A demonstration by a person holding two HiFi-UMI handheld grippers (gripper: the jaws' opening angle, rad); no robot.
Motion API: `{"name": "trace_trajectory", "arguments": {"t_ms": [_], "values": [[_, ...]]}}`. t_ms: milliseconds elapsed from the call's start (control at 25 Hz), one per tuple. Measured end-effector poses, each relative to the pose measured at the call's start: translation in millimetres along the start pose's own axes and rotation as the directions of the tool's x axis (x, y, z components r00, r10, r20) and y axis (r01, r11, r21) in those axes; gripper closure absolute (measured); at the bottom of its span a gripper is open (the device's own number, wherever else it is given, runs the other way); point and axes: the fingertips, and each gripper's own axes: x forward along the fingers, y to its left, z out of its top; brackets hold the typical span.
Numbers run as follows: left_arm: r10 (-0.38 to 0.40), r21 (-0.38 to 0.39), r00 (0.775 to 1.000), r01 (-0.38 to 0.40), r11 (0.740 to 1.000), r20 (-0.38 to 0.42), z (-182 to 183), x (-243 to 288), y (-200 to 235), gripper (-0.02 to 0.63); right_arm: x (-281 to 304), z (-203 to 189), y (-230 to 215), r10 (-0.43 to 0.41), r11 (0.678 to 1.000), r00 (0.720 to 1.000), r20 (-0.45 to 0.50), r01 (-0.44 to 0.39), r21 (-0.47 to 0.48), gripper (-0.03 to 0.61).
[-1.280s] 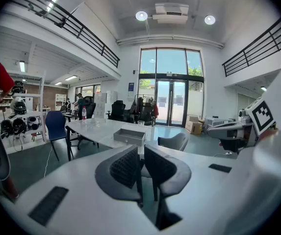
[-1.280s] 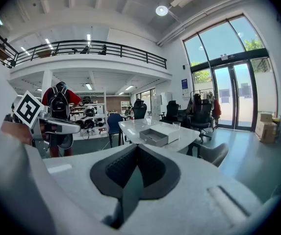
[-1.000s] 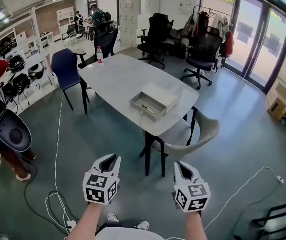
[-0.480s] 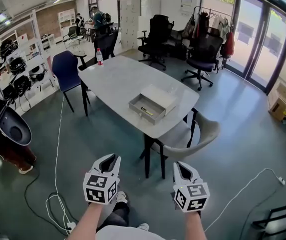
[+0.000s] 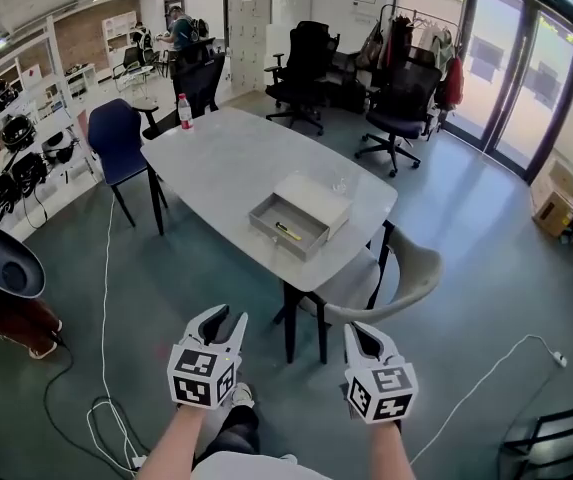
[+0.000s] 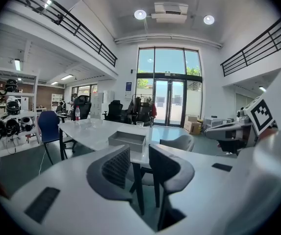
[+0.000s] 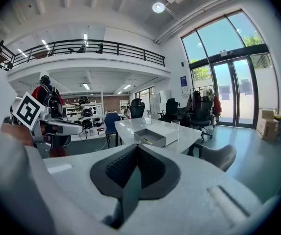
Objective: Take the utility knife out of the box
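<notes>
A grey open box (image 5: 287, 230) rests near the front edge of the white table (image 5: 221, 163), with its white lid (image 5: 315, 196) propped behind it. Inside lies the yellow and black utility knife (image 5: 288, 232). The box (image 6: 127, 140) also shows in the left gripper view, and the box (image 7: 150, 136) with the knife (image 7: 147, 141) in the right gripper view. Both grippers hang well short of the table, over the floor. My left gripper (image 5: 224, 320) has its jaws opening, with nothing between them. My right gripper (image 5: 366, 337) is shut and empty.
A grey chair (image 5: 391, 283) is tucked at the table's near right corner. A clear cup (image 5: 339, 181) and a water bottle (image 5: 184, 114) stand on the table. A blue chair (image 5: 114, 142) is at its left, office chairs behind. Cables (image 5: 106, 408) trail on the floor.
Both grippers and the view have moved forward toward the table. The left gripper's jaws, shut before, now stand apart. The person at the far left has slid out of the view.
</notes>
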Motion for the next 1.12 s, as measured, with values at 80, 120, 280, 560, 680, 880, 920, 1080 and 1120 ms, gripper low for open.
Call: {"name": "trace_trajectory", "arguments": {"t_ms": [80, 120, 280, 560, 680, 880, 920, 1080, 1120], "values": [[-0.009, -0.002, 1.0, 0.009, 1.0, -0.005, 5.2, 14.9, 9.1, 0.515, 14.9, 5.6, -2.9, -0.005, 1.0, 1.0, -0.005, 0.005, -0.001, 0.574], [-0.014, -0.004, 1.0, 0.014, 1.0, -0.006, 7.4, 22.4, 13.9, 0.514, 22.5, 7.7, -4.5, -0.008, 1.0, 1.0, -0.007, 0.008, 0.0, 0.574], [-0.04, -0.013, 0.999, 0.039, 0.999, -0.015, 14.7, 54.8, 34.2, 0.5, 57.0, 14.3, -12.3, -0.024, 1.0, 1.0, -0.018, 0.025, 0.006, 0.574], [-0.096, -0.025, 0.995, 0.095, 0.995, -0.027, 27.7, 108.4, 63.5, 0.468, 111.1, 28.6, -24.9, -0.055, 0.998, 0.998, -0.038, 0.055, 0.013, 0.574], [-0.122, -0.034, 0.992, 0.121, 0.992, -0.037, 33.1, 130.9, 79.5, 0.454, 136.0, 36.7, -27.5, -0.07, 0.997, 0.996, -0.048, 0.071, 0.013, 0.574], [-0.172, -0.054, 0.984, 0.17, 0.984, -0.042, 41.5, 163.4, 100.7, 0.423, 172.5, 48.0, -29.7, -0.089, 0.996, 0.994, -0.061, 0.09, 0.014, 0.574], [-0.182, -0.058, 0.982, 0.18, 0.982, -0.041, 43.6, 168.7, 103.9, 0.412, 178.6, 50.2, -30.3, -0.093, 0.995, 0.994, -0.063, 0.094, 0.014, 0.574], [-0.216, -0.063, 0.975, 0.213, 0.975, -0.047, 52.4, 191.9, 121.6, 0.393, 205.3, 61.7, -32.6, -0.114, 0.993, 0.991, -0.067, 0.115, 0.014, 0.574], [-0.224, -0.064, 0.973, 0.22, 0.973, -0.051, 54.2, 197.5, 125.8, 0.39, 211.1, 64.6, -33.2, -0.12, 0.993, 0.99, -0.068, 0.121, 0.014, 0.574]]}}
